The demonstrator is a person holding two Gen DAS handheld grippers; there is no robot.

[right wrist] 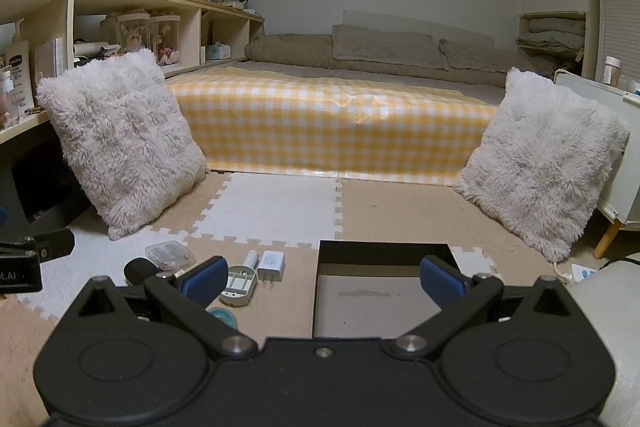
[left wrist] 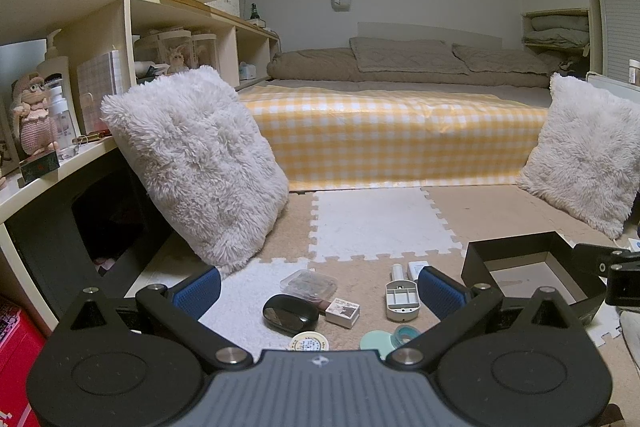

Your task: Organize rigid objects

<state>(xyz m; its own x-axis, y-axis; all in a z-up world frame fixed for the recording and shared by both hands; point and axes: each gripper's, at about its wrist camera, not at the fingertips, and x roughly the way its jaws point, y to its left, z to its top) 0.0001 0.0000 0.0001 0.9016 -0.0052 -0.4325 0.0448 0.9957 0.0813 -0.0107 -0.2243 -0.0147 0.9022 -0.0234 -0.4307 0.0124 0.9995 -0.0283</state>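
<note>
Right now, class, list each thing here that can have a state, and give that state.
Left claw: open, holding nothing.
Right claw: open, holding nothing.
Black box: open top, nothing inside.
Clear case: lid shut, on the mat.
Black mouse: lying on the mat.
White charger: unplugged, lying flat.
Grey remote: back cover off, compartment bare.

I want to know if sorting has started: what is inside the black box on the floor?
Nothing shows inside the black box: only its bare pale bottom with a faint smudge. The near strip of the bottom is hidden behind the right gripper, so that part cannot be checked.
</note>
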